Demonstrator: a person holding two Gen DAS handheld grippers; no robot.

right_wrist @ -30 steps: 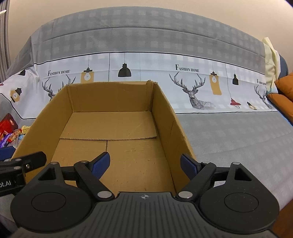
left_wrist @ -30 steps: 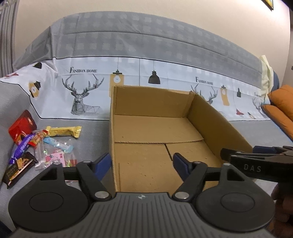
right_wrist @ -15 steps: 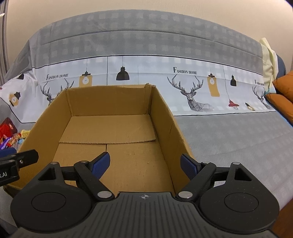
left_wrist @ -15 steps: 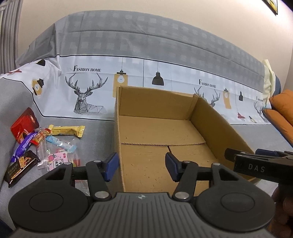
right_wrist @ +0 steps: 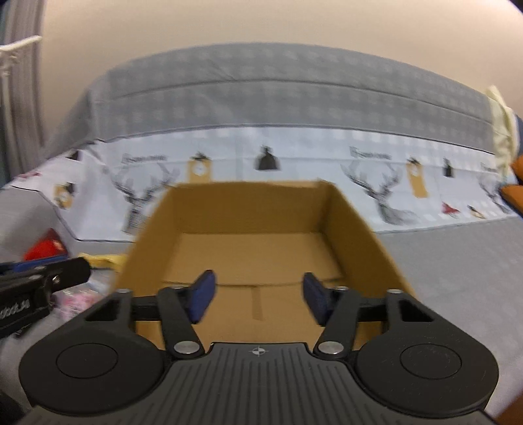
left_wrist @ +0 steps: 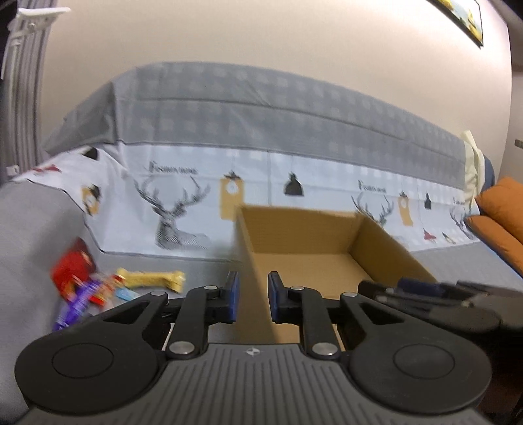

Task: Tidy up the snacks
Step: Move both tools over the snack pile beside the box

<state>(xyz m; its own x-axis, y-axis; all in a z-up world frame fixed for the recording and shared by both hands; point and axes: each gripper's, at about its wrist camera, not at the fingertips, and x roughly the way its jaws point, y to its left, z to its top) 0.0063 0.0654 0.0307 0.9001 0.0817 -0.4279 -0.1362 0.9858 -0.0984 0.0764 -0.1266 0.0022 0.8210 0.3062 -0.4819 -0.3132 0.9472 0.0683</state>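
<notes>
Cardboard box [left_wrist: 327, 261], open-topped and empty, resting on grey sofa seat [left_wrist: 26, 229], back wall close to backrest. Loose snacks in a small heap on the seat to the left of the box, apart from it: red packet [left_wrist: 70, 271], yellow bar [left_wrist: 153, 279], purple wrapper [left_wrist: 76, 300], pink packet [right_wrist: 78, 302], all blurred.

Left gripper [left_wrist: 253, 302] low in front of the box's left wall, fingers just drawn closer, narrow gap left between the blue pads; edge of the wall seen through that gap, pads not pressing on it; whether the wall reaches in between them, impossible to tell. Right gripper [right_wrist: 258, 299] beside it, in front of the box's open inside, fingers also just drawn inward, about half apart, nothing between them. Each gripper showing at the edge of the other's view.

Behind the box, backrest draped in a cover [left_wrist: 179, 209], grey checks above, pale band below printed with deer heads, lamps and lettering. Orange cushions [left_wrist: 500, 212] at far right of the sofa. Plain cream wall [left_wrist: 261, 65] above, corner of a framed picture [left_wrist: 464, 16] at top right, grey curtain [left_wrist: 23, 98] at far left.
</notes>
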